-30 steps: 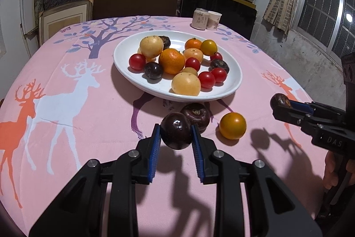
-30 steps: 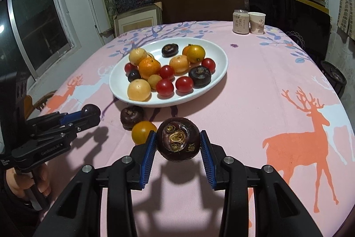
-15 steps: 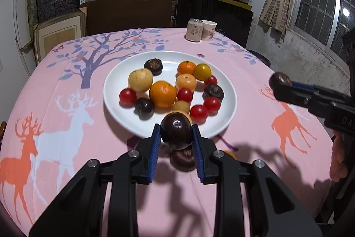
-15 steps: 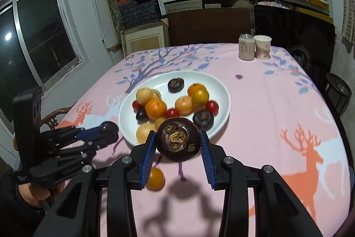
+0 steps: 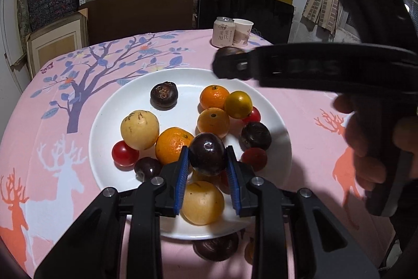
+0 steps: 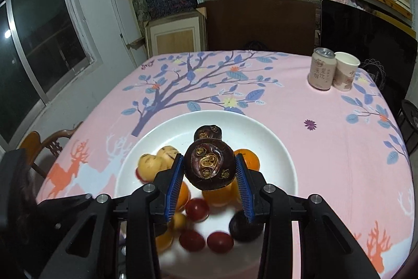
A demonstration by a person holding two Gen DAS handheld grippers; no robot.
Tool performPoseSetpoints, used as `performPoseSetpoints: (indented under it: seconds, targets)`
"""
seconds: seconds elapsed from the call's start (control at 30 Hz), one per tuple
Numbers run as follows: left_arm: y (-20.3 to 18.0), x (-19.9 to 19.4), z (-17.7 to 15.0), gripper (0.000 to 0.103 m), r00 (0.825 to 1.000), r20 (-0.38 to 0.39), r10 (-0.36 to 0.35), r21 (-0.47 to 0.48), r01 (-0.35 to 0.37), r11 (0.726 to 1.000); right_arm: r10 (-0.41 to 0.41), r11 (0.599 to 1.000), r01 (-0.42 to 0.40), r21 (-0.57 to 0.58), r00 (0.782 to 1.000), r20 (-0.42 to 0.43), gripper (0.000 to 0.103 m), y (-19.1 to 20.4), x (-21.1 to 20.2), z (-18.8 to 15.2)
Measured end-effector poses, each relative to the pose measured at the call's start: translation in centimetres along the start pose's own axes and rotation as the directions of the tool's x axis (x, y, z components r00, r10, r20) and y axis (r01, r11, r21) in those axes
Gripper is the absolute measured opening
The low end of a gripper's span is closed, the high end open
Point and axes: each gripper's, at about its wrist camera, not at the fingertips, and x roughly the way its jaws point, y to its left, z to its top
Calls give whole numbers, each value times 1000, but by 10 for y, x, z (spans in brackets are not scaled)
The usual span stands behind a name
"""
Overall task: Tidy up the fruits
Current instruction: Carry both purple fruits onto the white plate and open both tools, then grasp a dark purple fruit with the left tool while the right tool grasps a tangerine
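Note:
My left gripper (image 5: 207, 166) is shut on a dark purple plum (image 5: 207, 157) and holds it above the white plate (image 5: 104, 127) of mixed fruit. My right gripper (image 6: 209, 181) is shut on a dark brown mangosteen (image 6: 209, 166) above the same plate (image 6: 274, 148). In the left wrist view the right gripper (image 5: 230, 64) crosses above the plate's far right rim. On the plate lie oranges (image 5: 173, 144), yellow fruits (image 5: 139, 130), red tomatoes (image 5: 125, 153) and a dark mangosteen (image 5: 164, 95). Another mangosteen (image 5: 216, 247) lies on the cloth, partly hidden under the plate's near edge.
A pink cloth with deer and tree prints (image 6: 339, 143) covers the table. A can (image 6: 321, 72) and a paper cup (image 6: 344, 75) stand at the far right corner. A wooden chair (image 6: 49, 145) stands at the left. Shelves and boxes line the back wall.
Both grippers have moved forward and now hang over the plate, each still holding its fruit. The right gripper has swung in over the plate's far right rim.

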Motion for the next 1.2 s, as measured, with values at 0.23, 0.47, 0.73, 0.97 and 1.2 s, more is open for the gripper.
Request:
performPoseSetpoints:
  seconds: [0.23,0.47,0.73,0.97,1.2]
  targets:
    - [2,10,-1,27,1000,-10,-4,8,4,1000,-28,999,28,-38,1000,-1,40,11,25,7]
    - [3,7,-1,63,999,16,38,0,-38,999,-71,995,70,-68,997,-7,51,15,29,7]
    - [2,-19,-7,75,996,56,71,-10,-71,997,-78,997,79,-21,996,33,51,5,-7,-8]
    - [5,-42,-32,89,995,33,93,-28,-92,995,-62,998,62,6,997,34,55,8,-43,-46]
    - [17,-66,-70,96,993,18,119,-72,-117,990,-1,1000,1,16,1000,5,67,19,-69,-115]
